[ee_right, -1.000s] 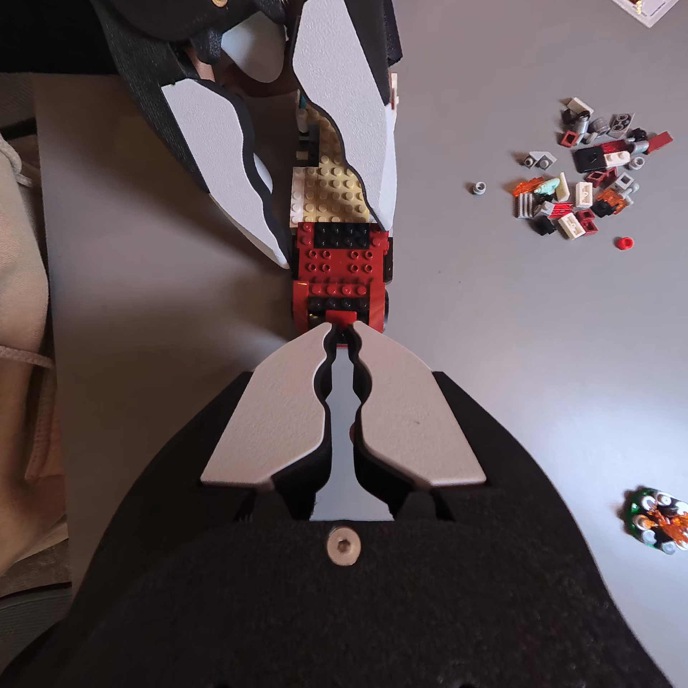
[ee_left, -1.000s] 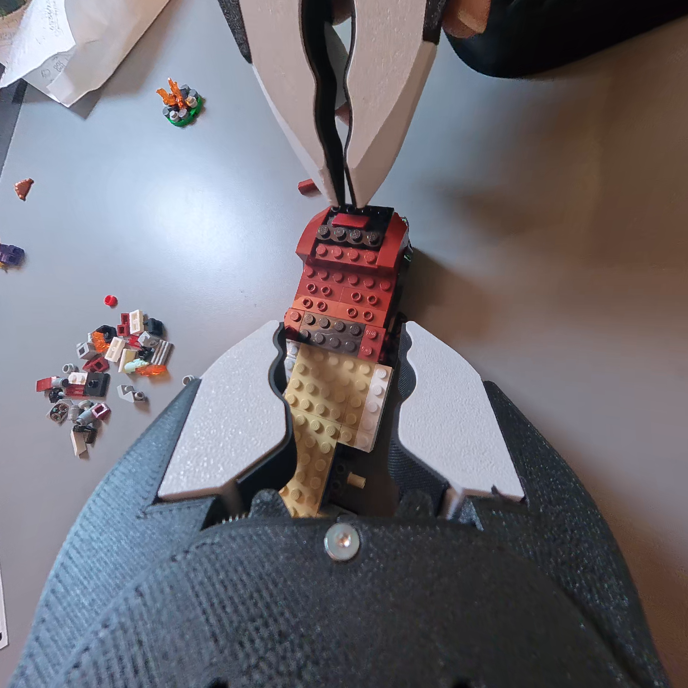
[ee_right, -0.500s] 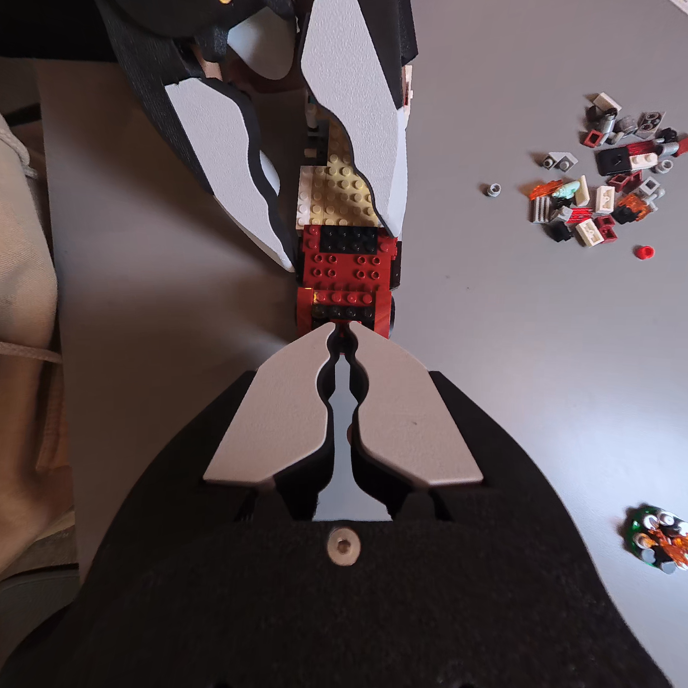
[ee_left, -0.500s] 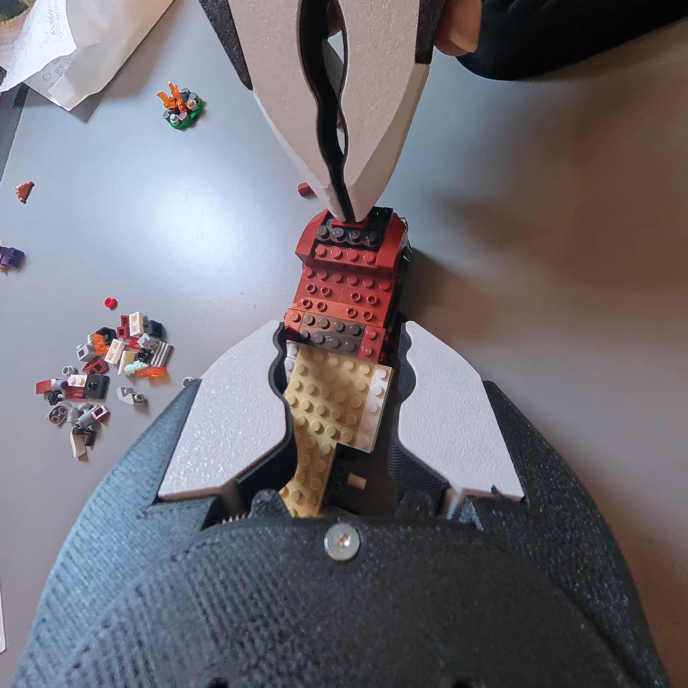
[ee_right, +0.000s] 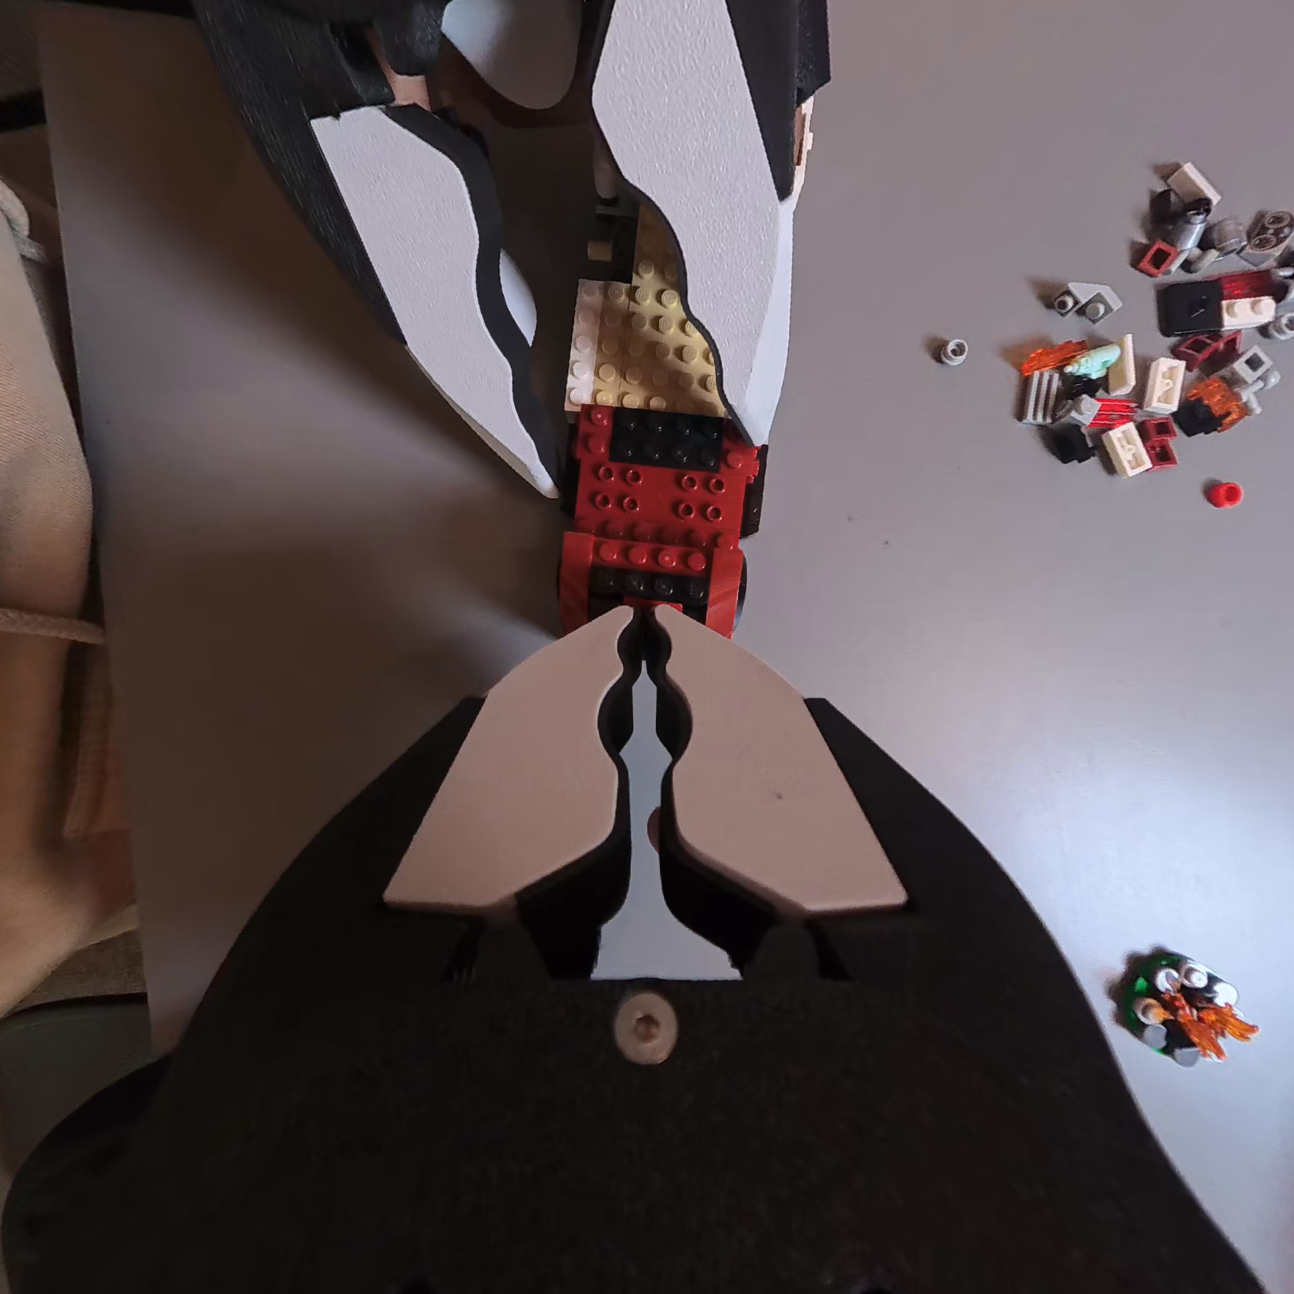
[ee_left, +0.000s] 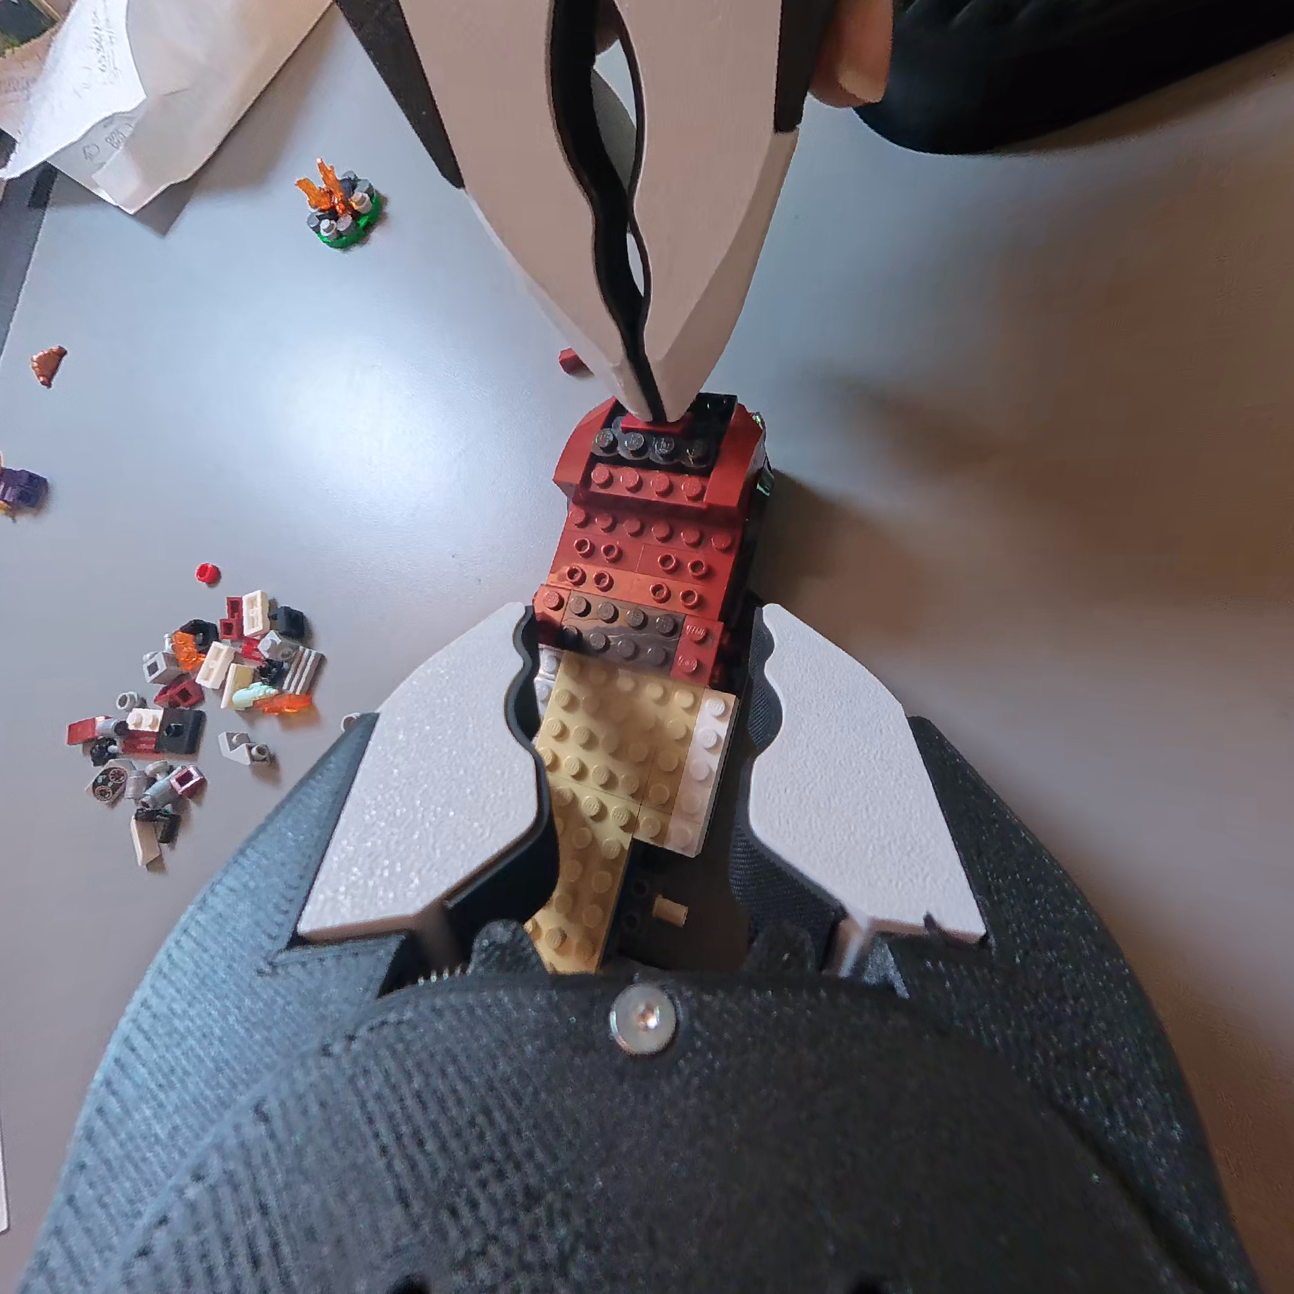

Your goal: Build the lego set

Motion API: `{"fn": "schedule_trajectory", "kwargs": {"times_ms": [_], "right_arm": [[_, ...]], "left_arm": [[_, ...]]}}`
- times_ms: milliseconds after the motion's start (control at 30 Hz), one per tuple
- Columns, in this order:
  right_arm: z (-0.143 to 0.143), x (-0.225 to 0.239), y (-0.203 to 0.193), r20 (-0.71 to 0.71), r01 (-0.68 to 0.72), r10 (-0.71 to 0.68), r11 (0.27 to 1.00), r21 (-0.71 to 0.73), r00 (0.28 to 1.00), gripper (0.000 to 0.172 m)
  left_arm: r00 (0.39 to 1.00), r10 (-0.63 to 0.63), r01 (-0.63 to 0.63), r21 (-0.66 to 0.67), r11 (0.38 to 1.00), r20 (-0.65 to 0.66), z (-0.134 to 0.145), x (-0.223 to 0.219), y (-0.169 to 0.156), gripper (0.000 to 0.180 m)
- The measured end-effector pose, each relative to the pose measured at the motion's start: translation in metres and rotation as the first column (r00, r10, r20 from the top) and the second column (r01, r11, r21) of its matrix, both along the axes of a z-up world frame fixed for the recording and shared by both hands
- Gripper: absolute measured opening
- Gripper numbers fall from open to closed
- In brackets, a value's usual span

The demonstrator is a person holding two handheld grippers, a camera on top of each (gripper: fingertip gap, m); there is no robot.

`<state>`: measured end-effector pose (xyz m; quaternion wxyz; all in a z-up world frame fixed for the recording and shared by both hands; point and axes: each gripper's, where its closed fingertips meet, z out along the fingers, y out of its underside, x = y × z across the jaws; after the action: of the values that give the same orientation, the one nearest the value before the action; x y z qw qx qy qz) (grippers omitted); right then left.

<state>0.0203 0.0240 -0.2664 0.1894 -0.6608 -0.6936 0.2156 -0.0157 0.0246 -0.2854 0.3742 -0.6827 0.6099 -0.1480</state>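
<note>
My left gripper (ee_left: 644,616) is shut on a brick model (ee_left: 651,546) with a dark red front and a tan rear. Its fingers (ee_left: 448,756) clamp the model's sides near the middle. The right wrist view shows the same grip (ee_right: 651,462) on the model (ee_right: 658,490). My right gripper (ee_right: 644,610) is shut, with its tips together. They rest against a small dark red piece (ee_right: 655,603) on the model's front end. The left wrist view shows these tips (ee_left: 648,406) on that piece (ee_left: 648,423).
The grey table (ee_left: 980,560) carries a pile of loose small bricks (ee_left: 203,693) (ee_right: 1148,378), a little campfire build on a green base (ee_left: 343,206) (ee_right: 1183,1008), a lone red stud (ee_left: 207,573) and white paper (ee_left: 119,91). A dark sleeve (ee_left: 1050,70) is at the far side. The grippers' ends are close to 5 cm from one another.
My right gripper's tips closed the last small gap and came down onto the small dark red piece at the model's end. My left gripper kept the model still.
</note>
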Motion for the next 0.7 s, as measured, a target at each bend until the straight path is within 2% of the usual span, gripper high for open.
{"fn": "schedule_trajectory", "kwargs": {"times_ms": [367,533,700], "right_arm": [[-0.002,-0.002,0.000,-0.009,-0.033,0.034,0.997,0.074,0.999,0.000],[0.001,-0.003,0.001,-0.068,-0.005,0.006,1.000,0.002,0.998,0.003],[0.009,-0.002,0.004,-0.141,0.034,-0.040,0.999,-0.043,0.989,0.008]], "left_arm": [[1.000,0.023,-0.023,0.003,1.000,-0.019,0.001,-0.002,0.002,0.053],[1.000,0.021,-0.021,0.000,1.000,-0.013,0.001,-0.002,0.002,0.053],[1.000,0.009,-0.009,-0.036,0.999,0.003,0.005,-0.004,0.000,0.065]]}}
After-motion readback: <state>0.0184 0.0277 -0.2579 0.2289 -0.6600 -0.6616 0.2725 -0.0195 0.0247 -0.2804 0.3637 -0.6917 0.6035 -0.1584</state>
